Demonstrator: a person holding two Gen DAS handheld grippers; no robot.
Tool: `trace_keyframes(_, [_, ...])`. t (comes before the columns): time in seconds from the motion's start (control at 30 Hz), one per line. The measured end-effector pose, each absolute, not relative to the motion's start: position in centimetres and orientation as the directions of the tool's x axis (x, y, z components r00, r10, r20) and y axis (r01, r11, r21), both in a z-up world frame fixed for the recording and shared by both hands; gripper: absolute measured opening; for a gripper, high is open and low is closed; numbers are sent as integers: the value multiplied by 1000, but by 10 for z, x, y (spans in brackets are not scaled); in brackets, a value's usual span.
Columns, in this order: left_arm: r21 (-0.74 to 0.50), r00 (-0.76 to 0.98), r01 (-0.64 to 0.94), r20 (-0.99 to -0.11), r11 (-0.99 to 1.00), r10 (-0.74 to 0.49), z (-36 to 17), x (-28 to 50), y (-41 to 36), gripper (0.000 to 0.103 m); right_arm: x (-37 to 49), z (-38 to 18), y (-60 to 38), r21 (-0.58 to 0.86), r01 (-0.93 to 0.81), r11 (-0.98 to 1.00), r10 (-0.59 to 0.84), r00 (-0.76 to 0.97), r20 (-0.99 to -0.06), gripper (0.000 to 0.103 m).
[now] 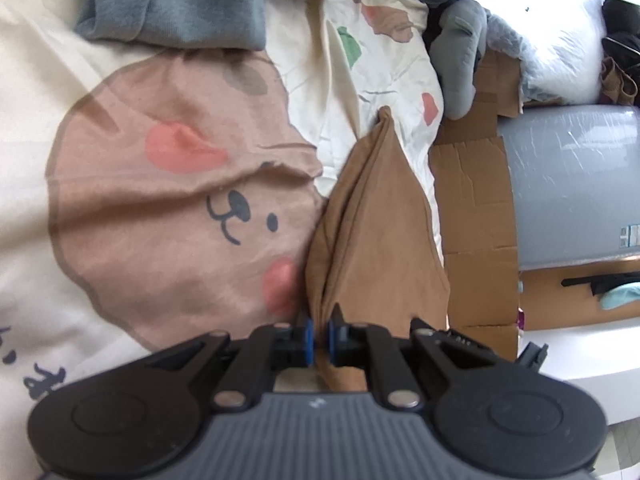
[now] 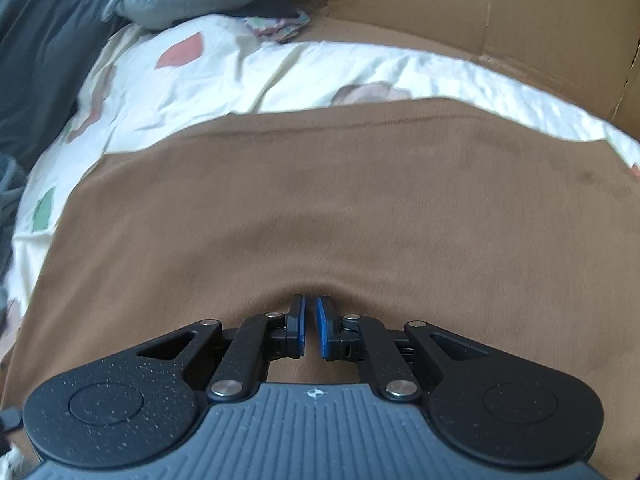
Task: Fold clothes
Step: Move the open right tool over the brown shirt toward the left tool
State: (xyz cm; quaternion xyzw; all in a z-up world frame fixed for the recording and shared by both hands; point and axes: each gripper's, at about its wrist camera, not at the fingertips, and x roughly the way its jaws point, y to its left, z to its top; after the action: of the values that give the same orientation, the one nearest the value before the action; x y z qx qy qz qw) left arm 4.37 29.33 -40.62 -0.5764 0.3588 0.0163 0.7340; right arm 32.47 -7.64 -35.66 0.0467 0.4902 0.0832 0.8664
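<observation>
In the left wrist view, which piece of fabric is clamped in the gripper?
The brown cloth, pinched by the left gripper; the grey-blue garment lies far off, untouched.

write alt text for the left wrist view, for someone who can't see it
The left gripper is shut on an edge of a brown cloth, which rises in a taut ridge away from the camera. It lies on a cream bedsheet printed with a big bear face; grey clothes are piled beyond, cardboard to the right.
</observation>
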Motion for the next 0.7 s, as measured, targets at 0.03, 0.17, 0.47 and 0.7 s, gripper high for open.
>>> trace_keyframes(0.03, [-835, 742, -437, -545, 335, -390, -406, 44, 293, 7, 329, -357, -77, 153, -90, 984, 178, 511, -841, 11])
trace_keyframes(0.17, [-837, 745, -435, -542, 332, -390, -406, 44, 294, 7, 346, -359, -80, 131, -81, 988, 155, 532, -833, 11])
trace_keyframes(0.47, [-840, 748, -434, -538, 327, -389, -407, 43, 295, 7, 386, -361, -82, 134, -45, 990, 135, 567, -813, 11])
trace_keyframes(0.7, [-839, 744, -432, -539, 331, -395, -408, 45, 296, 7, 420, -363, -80, 128, -38, 991, 126, 589, -799, 11])
